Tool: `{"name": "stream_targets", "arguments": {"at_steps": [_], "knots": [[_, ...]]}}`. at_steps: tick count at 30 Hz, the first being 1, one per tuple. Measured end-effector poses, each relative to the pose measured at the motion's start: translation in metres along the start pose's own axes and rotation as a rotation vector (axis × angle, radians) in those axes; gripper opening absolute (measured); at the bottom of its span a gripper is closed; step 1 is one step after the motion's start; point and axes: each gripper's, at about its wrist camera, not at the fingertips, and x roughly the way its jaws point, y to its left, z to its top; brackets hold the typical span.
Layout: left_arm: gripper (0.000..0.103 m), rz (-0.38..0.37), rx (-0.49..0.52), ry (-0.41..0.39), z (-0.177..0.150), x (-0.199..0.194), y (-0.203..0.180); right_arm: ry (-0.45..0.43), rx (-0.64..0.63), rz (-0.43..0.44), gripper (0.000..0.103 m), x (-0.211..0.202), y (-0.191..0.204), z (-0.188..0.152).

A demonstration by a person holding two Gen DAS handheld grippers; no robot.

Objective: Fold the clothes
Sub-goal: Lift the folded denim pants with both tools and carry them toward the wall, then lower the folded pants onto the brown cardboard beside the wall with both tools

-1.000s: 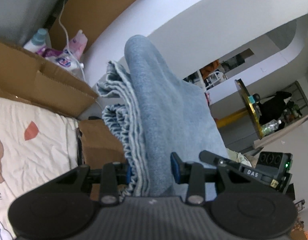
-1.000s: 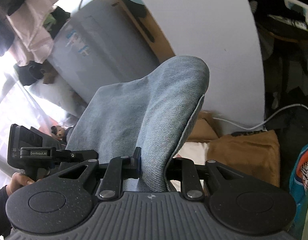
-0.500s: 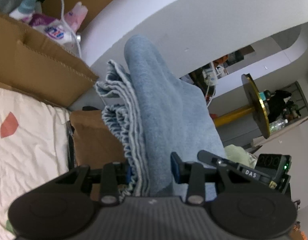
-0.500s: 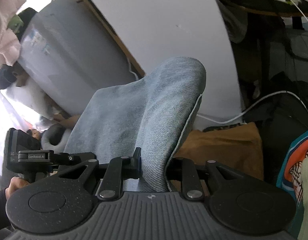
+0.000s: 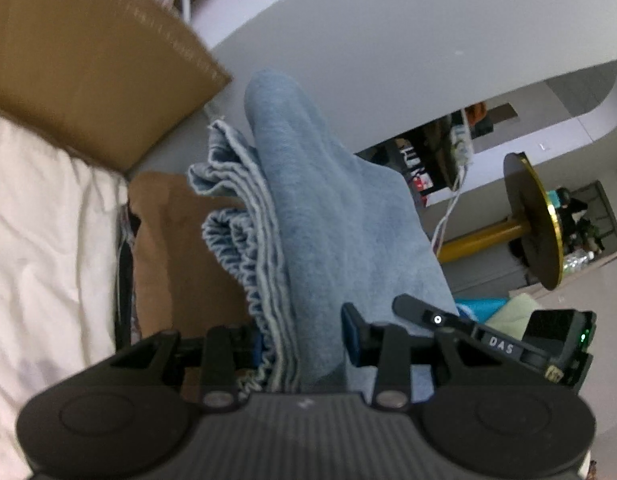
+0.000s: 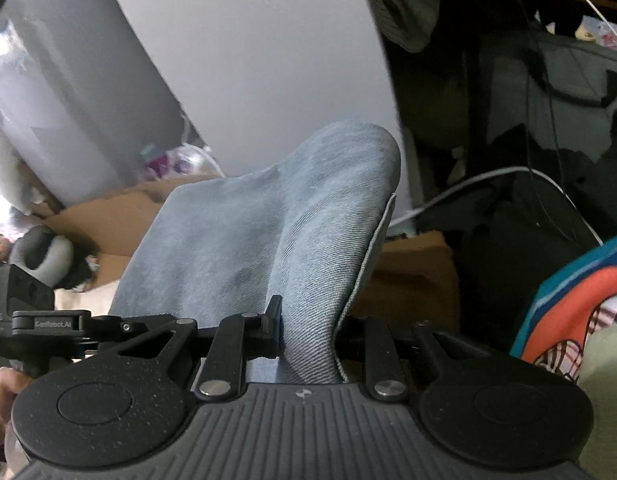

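Note:
A light blue denim garment (image 5: pixel 332 216) hangs between both grippers. In the left wrist view its bunched, frayed hem and several stacked layers pass between the blue pads, and my left gripper (image 5: pixel 302 340) is shut on that thick bundle. The right gripper's body shows at the lower right of that view. In the right wrist view the same denim (image 6: pixel 276 232) stands up in a rounded fold from the jaws; my right gripper (image 6: pixel 308 328) is shut on it. The cloth hides the fingertips in both views.
A cream bedsheet (image 5: pixel 48 240) lies at the left, with cardboard boxes (image 5: pixel 88 60) and a brown box (image 5: pixel 176 248) behind it. A white wall (image 6: pixel 248 60), cables (image 6: pixel 488 184) and a colourful printed garment (image 6: pixel 572 312) are on the right. A gold stand (image 5: pixel 524 224) is further off.
Both grippers have sunk toward the bed with the denim still clamped. The boxes and sheet now fill more of both views. The grip on the cloth looks unchanged.

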Motion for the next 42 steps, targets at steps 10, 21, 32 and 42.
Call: {"name": "stream_targets", "arguments": {"at_steps": [10, 21, 32, 42], "knots": [[0.039, 0.030, -0.035, 0.021, -0.012, 0.035, 0.028, 0.034, -0.006, -0.044, 0.022, 0.041, -0.028, -0.027], [0.040, 0.213, 0.069, 0.148, 0.011, 0.017, 0.018, 0.026, 0.061, -0.057, 0.026, 0.058, -0.045, -0.048], [0.037, 0.319, 0.283, 0.124, 0.062, -0.017, -0.038, 0.046, 0.060, -0.106, 0.030, 0.061, -0.035, -0.043], [0.036, 0.331, 0.452, 0.207, 0.032, 0.044, -0.060, 0.038, 0.039, -0.149, 0.039, 0.059, -0.033, -0.046]]}}
